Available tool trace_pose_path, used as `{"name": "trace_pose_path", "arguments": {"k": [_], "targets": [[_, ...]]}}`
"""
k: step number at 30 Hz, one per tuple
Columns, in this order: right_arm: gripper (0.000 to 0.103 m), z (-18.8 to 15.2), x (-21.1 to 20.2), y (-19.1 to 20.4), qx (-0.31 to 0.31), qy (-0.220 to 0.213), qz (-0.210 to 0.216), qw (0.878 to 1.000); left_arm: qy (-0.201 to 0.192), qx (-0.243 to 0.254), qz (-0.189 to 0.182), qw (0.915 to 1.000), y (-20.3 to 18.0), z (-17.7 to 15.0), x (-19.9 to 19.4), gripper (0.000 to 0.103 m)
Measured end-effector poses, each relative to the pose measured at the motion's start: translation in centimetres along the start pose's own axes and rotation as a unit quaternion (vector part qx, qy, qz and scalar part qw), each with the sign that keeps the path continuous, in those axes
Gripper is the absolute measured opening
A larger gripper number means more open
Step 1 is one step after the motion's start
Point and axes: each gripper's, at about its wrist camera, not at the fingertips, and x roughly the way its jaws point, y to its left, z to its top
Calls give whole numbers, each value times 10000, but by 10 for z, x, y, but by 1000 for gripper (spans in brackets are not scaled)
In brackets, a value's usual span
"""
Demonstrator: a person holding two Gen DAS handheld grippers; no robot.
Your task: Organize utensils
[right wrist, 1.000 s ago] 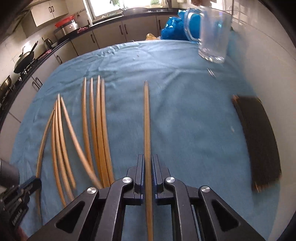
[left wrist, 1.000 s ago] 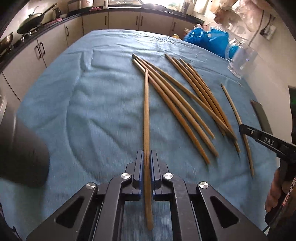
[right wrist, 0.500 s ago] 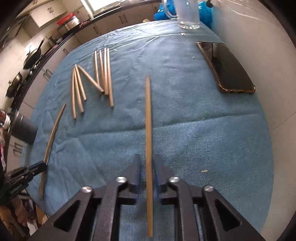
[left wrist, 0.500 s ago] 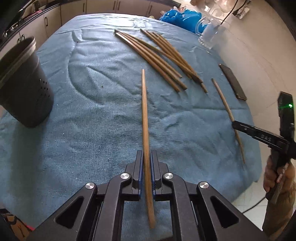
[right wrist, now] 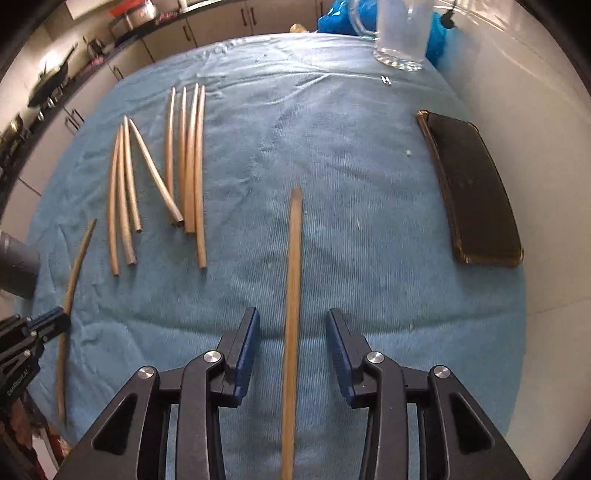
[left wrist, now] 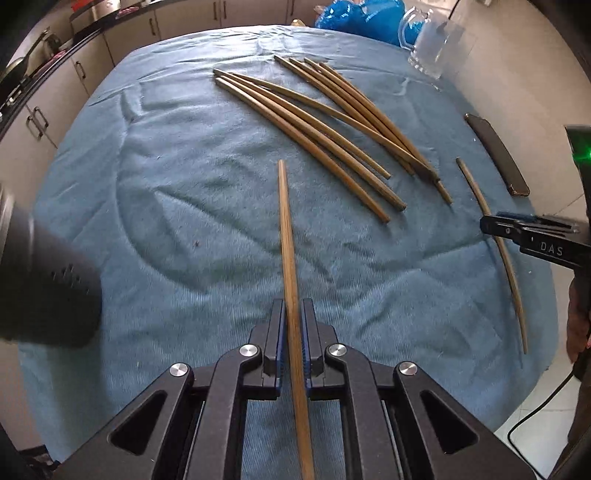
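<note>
My left gripper (left wrist: 293, 317) is shut on a wooden chopstick (left wrist: 287, 236) and holds it above the blue cloth (left wrist: 184, 177). My right gripper (right wrist: 291, 325) is open; another chopstick (right wrist: 293, 273) lies blurred between its spread jaws, touching neither. Several loose chopsticks (left wrist: 332, 122) lie on the cloth ahead; they also show in the right wrist view (right wrist: 184, 166). A dark perforated holder (left wrist: 44, 288) stands at the left edge, also visible in the right wrist view (right wrist: 14, 258). The right gripper shows in the left wrist view (left wrist: 532, 236), the left one in the right wrist view (right wrist: 33, 328).
A black phone (right wrist: 469, 188) lies at the cloth's right side near the white wall. A glass mug (right wrist: 402, 33) and blue bags (left wrist: 362, 18) stand at the far end. Kitchen cabinets (left wrist: 44, 103) run along the left.
My right gripper has opened and let go of its chopstick, which now looks blurred between the jaws. My left gripper still holds its chopstick and has swung toward the dark holder.
</note>
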Motion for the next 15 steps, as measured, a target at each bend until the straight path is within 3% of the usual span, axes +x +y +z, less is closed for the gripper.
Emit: {"name": "trace_pose_path", "arguments": {"k": [10, 15], "targets": [[35, 45, 18, 12, -163, 848, -223, 9960, 477, 240, -19, 9986, 0, 22, 8, 8], [17, 55, 22, 24, -185, 884, -208, 9957, 559, 307, -30, 9980, -1, 32, 11, 9]]}}
